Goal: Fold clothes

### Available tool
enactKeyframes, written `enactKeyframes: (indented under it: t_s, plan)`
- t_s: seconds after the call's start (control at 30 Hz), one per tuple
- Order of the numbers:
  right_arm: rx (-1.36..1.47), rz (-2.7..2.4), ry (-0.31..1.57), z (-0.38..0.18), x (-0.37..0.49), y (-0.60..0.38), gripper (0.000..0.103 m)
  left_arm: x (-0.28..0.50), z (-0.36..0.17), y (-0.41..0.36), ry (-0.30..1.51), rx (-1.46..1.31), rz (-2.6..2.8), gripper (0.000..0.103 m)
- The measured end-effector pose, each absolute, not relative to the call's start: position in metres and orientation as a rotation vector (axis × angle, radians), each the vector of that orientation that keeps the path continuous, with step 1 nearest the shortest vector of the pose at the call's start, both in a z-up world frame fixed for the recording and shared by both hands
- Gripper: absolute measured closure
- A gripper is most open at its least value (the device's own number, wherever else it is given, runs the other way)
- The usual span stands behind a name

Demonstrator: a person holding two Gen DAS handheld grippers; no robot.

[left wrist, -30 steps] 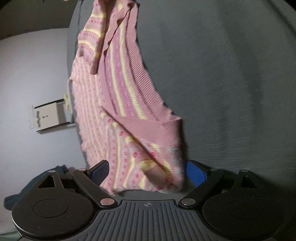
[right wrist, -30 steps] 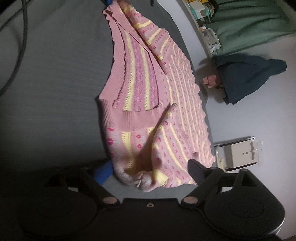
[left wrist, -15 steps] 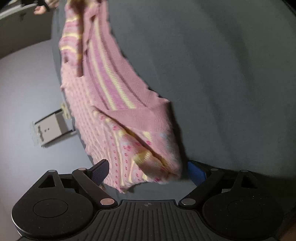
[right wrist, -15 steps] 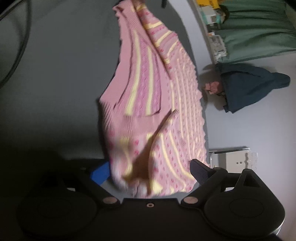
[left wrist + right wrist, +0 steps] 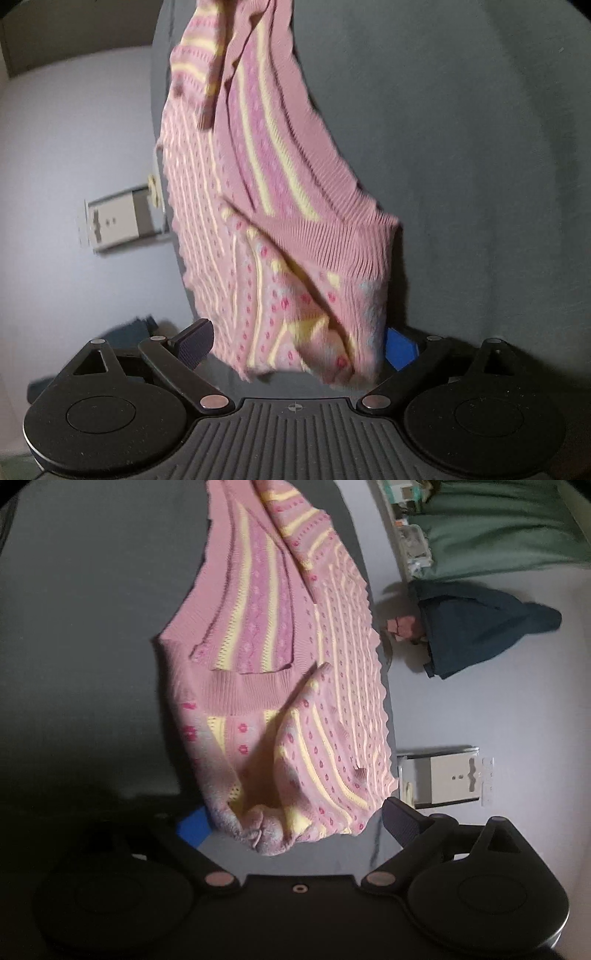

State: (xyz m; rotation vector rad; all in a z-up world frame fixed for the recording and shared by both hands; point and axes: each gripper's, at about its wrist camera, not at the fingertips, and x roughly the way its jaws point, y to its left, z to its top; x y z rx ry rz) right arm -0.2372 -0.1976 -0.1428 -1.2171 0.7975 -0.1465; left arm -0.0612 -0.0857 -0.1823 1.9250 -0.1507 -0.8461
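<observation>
Both the left gripper (image 5: pixel 299 343) and right gripper (image 5: pixel 291 821), jaws spread wide around bunched knit, are tilting the pink sweater (image 5: pixel 280 672) differently than a second ago, stretched above the grey bedsheet (image 5: pixel 461 147), suggesting a fold underway.

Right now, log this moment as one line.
task: fold clothes | pink knit sweater bunched on grey surface | left gripper open | right gripper open | fold unfinished

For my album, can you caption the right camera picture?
Pink striped sweater bunched between the open right gripper fingers, over a grey surface.
</observation>
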Motion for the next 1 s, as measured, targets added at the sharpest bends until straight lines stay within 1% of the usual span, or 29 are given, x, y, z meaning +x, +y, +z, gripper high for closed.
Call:
enactKeyframes:
  t_s: [0.13,0.23,0.3,0.33,0.37,0.4,0.43,0.47,0.5,0.53,0.57,0.6,0.63,0.67,0.7,0.77,0.8,0.87,1.0]
  plan:
    - [-1.202,-0.153,0.781,-0.143,-0.231,-0.198,0.008,-0.058,-0.190,-0.086,-0.211,1.966,-0.845,0.008]
    - [-1.190,-0.158,0.769,-0.143,-0.227,-0.199,0.008,-0.061,-0.186,-0.093,-0.202,1.935,-0.868,0.008]
    - [-1.205,-0.131,0.774,-0.145,-0.224,-0.199,0.013,-0.057,-0.183,-0.096,-0.175,1.919,-0.877,0.008]
    - [-1.213,-0.117,0.778,-0.146,-0.223,-0.199,0.019,-0.055,-0.182,-0.098,-0.150,1.906,-0.880,0.011]
    - [-1.221,-0.102,0.781,-0.147,-0.223,-0.199,0.028,-0.054,-0.179,-0.100,-0.118,1.890,-0.881,0.013]
    - [-1.229,-0.088,0.784,-0.148,-0.222,-0.199,0.032,-0.053,-0.177,-0.102,-0.085,1.873,-0.882,0.016]
    - [-1.236,-0.080,0.785,-0.150,-0.222,-0.198,0.037,-0.054,-0.176,-0.103,-0.071,1.867,-0.887,0.025]
    - [-1.234,-0.079,0.782,-0.151,-0.221,-0.200,0.038,-0.055,-0.176,-0.102,-0.068,1.874,-0.899,0.032]
    - [-1.230,-0.078,0.778,-0.152,-0.220,-0.202,0.040,-0.055,-0.177,-0.103,-0.057,1.879,-0.910,0.046]
    - [-1.213,-0.076,0.787,-0.151,-0.218,-0.204,0.046,-0.053,-0.177,-0.105,-0.043,1.882,-0.917,0.056]
    - [-1.192,-0.074,0.797,-0.151,-0.217,-0.206,0.057,-0.052,-0.178,-0.105,-0.029,1.882,-0.924,0.058]
    - [-1.164,-0.066,0.819,-0.149,-0.215,-0.208,0.065,-0.052,-0.178,-0.105,-0.014,1.879,-0.931,0.064]
    - [-1.135,-0.056,0.843,-0.148,-0.213,-0.209,0.082,-0.051,-0.178,-0.104,0.002,1.876,-0.938,0.070]
    - [-1.118,-0.045,0.854,-0.146,-0.214,-0.210,0.085,-0.052,-0.177,-0.102,0.016,1.870,-0.944,0.073]
    - [-1.104,-0.035,0.862,-0.145,-0.216,-0.210,0.085,-0.053,-0.176,-0.100,0.026,1.863,-0.949,0.080]
    - [-1.101,-0.001,0.872,-0.142,-0.223,-0.211,0.087,-0.054,-0.174,-0.098,0.039,1.851,-0.959,0.085]
    - [-1.103,0.020,0.881,-0.141,-0.225,-0.211,0.088,-0.056,-0.172,-0.095,0.038,1.848,-0.970,0.090]
    - [-1.121,0.066,0.892,-0.135,-0.231,-0.212,0.089,-0.059,-0.169,-0.091,0.040,1.844,-0.990,0.093]
    - [-1.158,0.135,0.902,-0.120,-0.245,-0.208,0.090,-0.064,-0.161,-0.085,0.057,1.846,-1.028,0.095]
